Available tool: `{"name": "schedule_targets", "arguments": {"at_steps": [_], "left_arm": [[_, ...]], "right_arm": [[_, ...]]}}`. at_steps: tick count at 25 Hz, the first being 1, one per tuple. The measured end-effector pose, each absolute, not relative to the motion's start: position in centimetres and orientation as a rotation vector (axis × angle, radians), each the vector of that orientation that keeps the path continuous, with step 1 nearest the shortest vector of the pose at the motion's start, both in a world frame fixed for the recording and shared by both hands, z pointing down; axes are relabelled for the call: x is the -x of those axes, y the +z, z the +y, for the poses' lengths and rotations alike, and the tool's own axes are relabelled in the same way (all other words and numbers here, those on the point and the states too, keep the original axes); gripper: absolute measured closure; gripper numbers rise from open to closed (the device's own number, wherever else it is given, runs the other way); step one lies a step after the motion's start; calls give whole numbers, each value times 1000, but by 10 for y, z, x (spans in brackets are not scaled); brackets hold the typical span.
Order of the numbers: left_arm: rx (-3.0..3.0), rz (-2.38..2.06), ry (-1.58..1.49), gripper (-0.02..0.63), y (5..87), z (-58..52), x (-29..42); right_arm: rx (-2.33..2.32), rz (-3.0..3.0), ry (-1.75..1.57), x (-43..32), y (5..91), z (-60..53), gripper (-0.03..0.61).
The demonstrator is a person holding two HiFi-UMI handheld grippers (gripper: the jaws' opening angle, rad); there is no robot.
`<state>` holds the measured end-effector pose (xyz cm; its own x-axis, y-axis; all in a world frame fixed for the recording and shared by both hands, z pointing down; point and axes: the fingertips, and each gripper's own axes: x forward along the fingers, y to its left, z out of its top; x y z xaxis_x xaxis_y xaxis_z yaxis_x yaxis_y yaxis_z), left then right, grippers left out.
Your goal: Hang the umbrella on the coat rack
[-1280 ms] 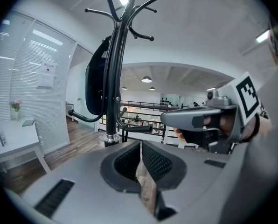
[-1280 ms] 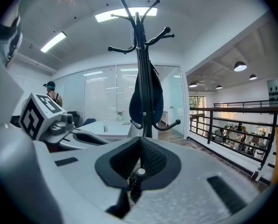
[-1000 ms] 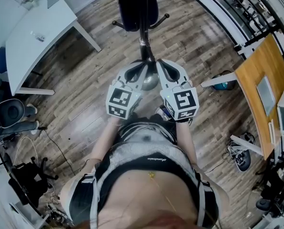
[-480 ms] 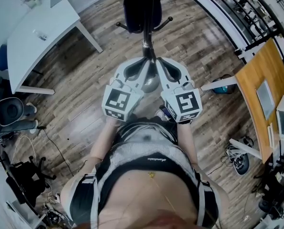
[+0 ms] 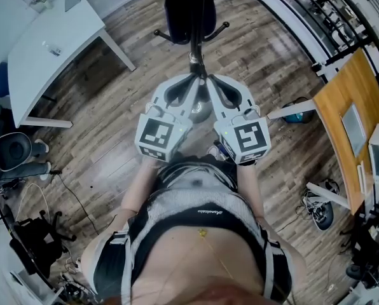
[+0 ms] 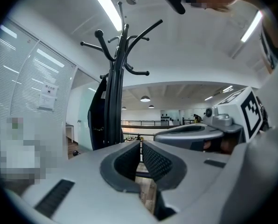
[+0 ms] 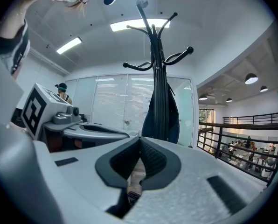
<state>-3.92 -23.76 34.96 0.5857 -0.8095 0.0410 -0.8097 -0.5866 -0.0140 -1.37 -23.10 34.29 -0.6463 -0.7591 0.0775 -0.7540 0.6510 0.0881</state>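
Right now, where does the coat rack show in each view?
Head view: coat rack at top centre, seen from above.
Left gripper view: coat rack left of centre, hooks near the top.
Right gripper view: coat rack just right of centre.
Shared landmark: the dark navy item hanging on it.

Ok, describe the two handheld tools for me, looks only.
The left tool and right tool match: pale grey moulded shells that taper to two jaws lined with dark textured pads. Each carries a white cube printed with black square markers.
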Motion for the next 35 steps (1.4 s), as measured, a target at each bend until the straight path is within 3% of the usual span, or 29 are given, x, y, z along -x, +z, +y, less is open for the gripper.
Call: {"name": "schedule_targets", "arguments": {"at_steps": [35], "left_arm": [[-2752, -1402, 160, 600, 374, -242, 37]], "right_arm": [[-1264, -2709, -4, 9, 363, -238, 577]]}}
